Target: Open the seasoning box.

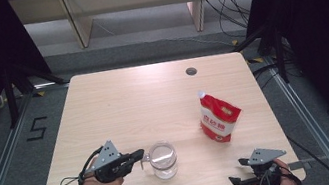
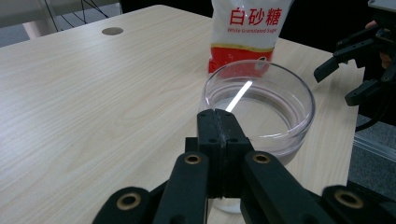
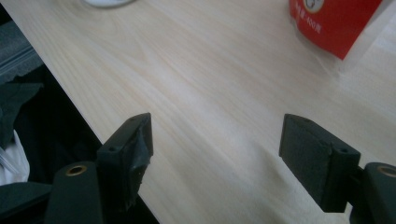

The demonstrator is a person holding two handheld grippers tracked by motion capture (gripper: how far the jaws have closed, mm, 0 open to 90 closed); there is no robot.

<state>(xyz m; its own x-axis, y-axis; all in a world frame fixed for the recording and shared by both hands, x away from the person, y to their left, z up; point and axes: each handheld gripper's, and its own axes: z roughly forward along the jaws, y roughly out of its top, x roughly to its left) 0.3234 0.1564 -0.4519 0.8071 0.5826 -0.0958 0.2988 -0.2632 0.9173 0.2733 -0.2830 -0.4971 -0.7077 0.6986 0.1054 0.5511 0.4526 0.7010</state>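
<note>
A clear glass cup (image 1: 162, 159) (image 2: 280, 100) stands near the table's front edge, a small handle on its left side. My left gripper (image 1: 138, 153) (image 2: 218, 116) lies level with its jaws shut together, tips right at the cup's near wall by the handle; nothing shows between them. A red-and-white bag of white sugar (image 1: 219, 119) (image 2: 245, 32) (image 3: 334, 21) stands upright behind and to the right of the cup. My right gripper (image 1: 237, 171) (image 3: 217, 135) hovers open over the table's front right edge, jaws wide apart with bare wood between them. It also shows as the right gripper (image 2: 355, 70) in the left gripper view.
The light wooden table (image 1: 119, 105) has a round cable hole (image 1: 191, 71) (image 2: 112, 31) at the back right. Dark curtains flank the table, and cables run on the floor behind. The table's front edge (image 3: 88, 121) drops off just left of my right jaws.
</note>
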